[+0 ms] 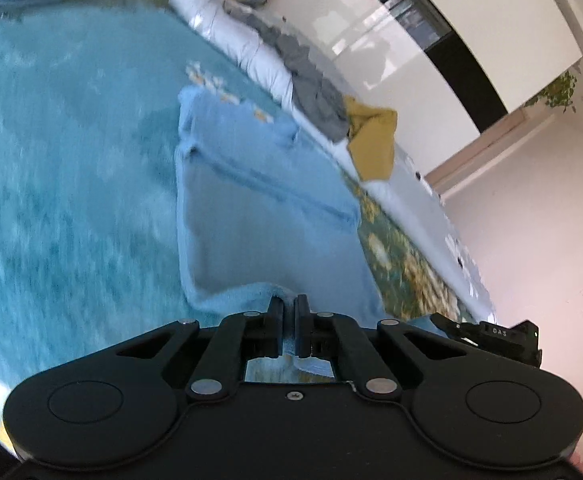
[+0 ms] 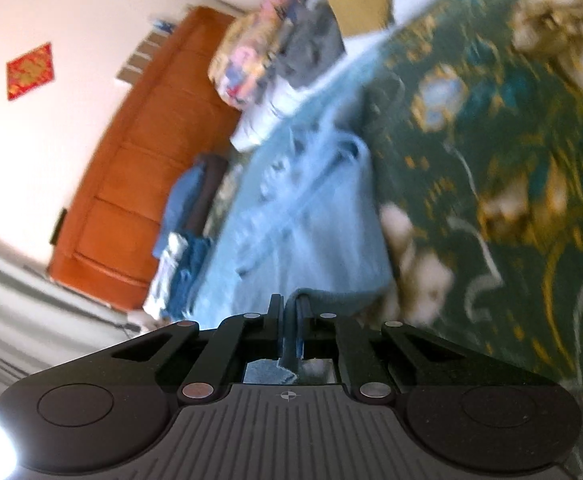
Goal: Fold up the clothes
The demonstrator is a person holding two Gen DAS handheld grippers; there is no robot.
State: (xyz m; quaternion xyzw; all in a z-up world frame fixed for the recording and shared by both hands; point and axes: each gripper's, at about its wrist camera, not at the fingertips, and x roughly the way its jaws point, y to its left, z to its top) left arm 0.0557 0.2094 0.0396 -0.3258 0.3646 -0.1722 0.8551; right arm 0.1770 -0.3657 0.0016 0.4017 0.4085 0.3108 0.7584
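A light blue garment [image 1: 259, 208] lies spread on a teal blanket [image 1: 59, 160], stretched toward me. My left gripper [image 1: 290, 304] is shut on the garment's near edge, with cloth pinched between the fingers. In the right wrist view the same light blue garment [image 2: 311, 216] runs away from my right gripper [image 2: 289, 304], which is shut on another part of its near edge. The other gripper [image 1: 491, 336] shows at the lower right of the left wrist view. Both views are blurred by motion.
A green floral bedcover [image 2: 491, 160] lies under the blanket. Grey [image 1: 307, 76] and mustard [image 1: 373, 140] clothes lie on a white pillow roll [image 1: 251, 48] along the bed's edge. Folded blue clothes [image 2: 187, 256] sit near an orange-brown headboard [image 2: 139, 168]. White wardrobe doors [image 1: 431, 40] stand beyond.
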